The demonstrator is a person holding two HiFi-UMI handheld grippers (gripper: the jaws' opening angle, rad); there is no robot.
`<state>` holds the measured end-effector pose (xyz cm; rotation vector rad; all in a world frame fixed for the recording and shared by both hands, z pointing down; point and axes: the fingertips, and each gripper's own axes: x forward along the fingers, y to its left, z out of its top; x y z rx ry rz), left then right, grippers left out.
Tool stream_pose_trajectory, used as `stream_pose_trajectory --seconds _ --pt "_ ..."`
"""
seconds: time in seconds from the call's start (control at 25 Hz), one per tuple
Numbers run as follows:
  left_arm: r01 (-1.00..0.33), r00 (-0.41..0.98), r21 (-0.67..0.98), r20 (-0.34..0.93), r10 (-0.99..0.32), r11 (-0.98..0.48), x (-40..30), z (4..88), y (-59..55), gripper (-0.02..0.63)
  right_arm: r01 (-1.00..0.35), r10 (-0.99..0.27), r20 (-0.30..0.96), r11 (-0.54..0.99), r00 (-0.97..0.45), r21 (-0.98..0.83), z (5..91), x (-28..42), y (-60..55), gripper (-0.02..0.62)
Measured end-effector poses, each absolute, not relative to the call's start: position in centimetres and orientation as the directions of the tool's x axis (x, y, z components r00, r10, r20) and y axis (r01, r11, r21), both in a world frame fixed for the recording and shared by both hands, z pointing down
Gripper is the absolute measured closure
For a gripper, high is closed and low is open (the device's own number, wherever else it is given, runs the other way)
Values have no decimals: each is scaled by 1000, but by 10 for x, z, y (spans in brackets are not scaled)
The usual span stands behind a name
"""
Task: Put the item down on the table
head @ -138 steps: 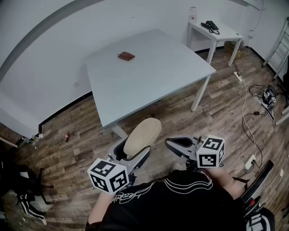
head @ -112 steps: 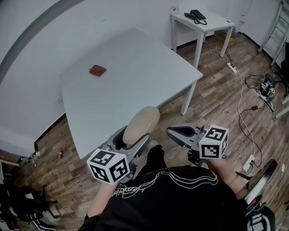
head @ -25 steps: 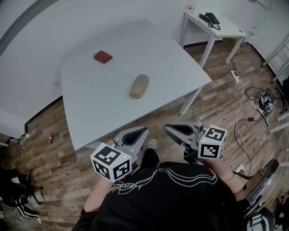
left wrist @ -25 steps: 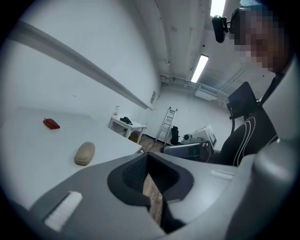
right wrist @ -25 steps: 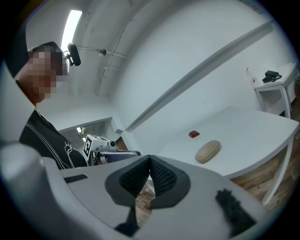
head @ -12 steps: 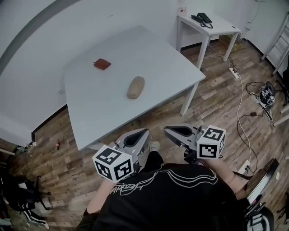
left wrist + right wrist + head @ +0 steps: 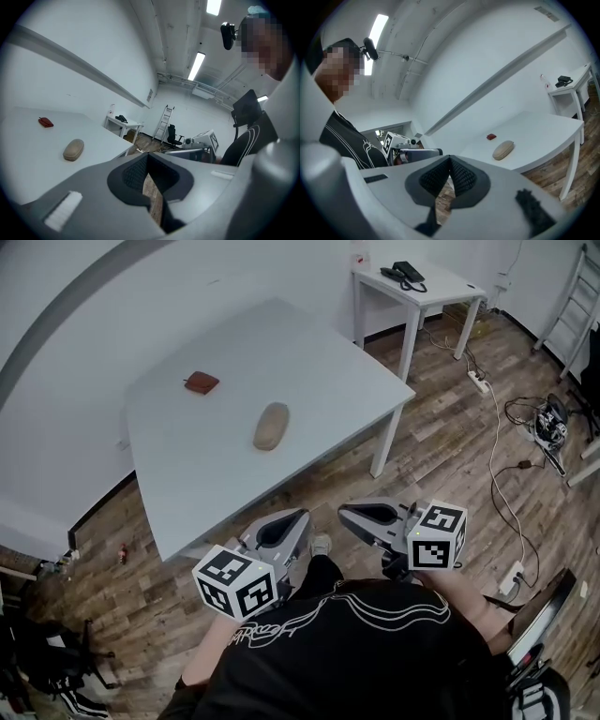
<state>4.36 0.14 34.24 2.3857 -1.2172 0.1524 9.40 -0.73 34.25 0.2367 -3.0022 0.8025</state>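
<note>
Tan case (image 7: 271, 427) lies on the surface (image 7: 328, 362), well beyond left gripper (image 7: 292, 519) and right gripper (image 7: 352, 512) (both pressed together, empty)

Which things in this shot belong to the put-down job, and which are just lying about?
Job: tan case, lying on the big table; left gripper, shut and empty.
Lying about: small red pouch; side table with phone; power strip; ladder.

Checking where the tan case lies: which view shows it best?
Head view: the case lies whole on the table, seen from above, apart from the red item. Both gripper views show it small and side-on.
</note>
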Motion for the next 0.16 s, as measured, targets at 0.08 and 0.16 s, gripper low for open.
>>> stream_pose_trajectory --seconds 0.08,0.16 --pt "-793 601 338 292 -744 -507 47 342 -1 600 -152 -141 59 857 -988 -493 343 98 -7 588" --pt "-794 599 338 288 -747 -506 51 344 -3 600 -153 -143 59 855 -988 -495 346 102 -7 588"
